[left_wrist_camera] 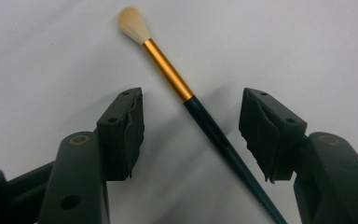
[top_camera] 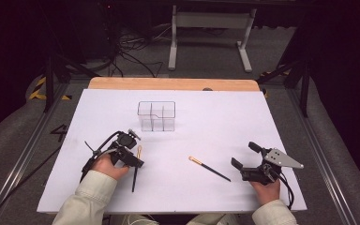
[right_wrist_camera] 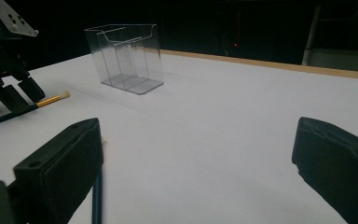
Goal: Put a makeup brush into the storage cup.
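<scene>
Left gripper view, brush [left_wrist_camera: 200, 112] between parted jaws

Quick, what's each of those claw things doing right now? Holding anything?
Left hand-held gripper: open, jaws either side of a brush on the table, not gripping it.
Right hand-held gripper: open, holding nothing.

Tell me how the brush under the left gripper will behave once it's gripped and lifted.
The brush looks like a thin, rigid stick, so it should lift without bending. Its round, tapering handle may roll on the table or pivot between the open left gripper pads. The soft pale bristles would probably splay if pressed.
</scene>
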A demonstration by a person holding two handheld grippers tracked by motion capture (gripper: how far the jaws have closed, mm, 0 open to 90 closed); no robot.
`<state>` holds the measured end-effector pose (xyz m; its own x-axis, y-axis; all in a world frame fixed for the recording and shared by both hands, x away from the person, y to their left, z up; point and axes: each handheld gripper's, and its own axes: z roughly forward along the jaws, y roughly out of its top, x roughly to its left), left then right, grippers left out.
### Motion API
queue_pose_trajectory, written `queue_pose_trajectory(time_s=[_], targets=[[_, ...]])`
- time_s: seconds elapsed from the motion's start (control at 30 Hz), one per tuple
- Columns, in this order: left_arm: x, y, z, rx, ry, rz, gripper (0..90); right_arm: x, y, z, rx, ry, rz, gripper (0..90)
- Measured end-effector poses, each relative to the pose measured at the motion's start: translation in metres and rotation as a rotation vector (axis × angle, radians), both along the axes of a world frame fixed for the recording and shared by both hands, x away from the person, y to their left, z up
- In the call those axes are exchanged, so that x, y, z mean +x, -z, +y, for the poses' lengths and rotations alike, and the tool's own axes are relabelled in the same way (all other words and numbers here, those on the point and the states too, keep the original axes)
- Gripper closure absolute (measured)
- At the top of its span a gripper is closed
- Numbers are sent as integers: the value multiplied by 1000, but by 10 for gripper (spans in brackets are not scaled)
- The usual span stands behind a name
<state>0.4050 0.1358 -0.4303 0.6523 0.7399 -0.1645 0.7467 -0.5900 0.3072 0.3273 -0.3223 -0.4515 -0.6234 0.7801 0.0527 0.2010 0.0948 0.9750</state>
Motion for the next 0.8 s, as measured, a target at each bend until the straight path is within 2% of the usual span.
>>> queue_pose_trajectory(time_s=[0.17, 0.4, 0.8], targets=[[0, -1, 1, -16, 10, 19, 462, 0, 0, 0, -1, -2, 0, 25], [0, -1, 0, -9, 15, 26, 513, 0, 0, 0, -1, -4, 2, 26], [-2, -2, -2, 31, 37, 44, 711, 0, 0, 1, -3, -10, 1, 27]])
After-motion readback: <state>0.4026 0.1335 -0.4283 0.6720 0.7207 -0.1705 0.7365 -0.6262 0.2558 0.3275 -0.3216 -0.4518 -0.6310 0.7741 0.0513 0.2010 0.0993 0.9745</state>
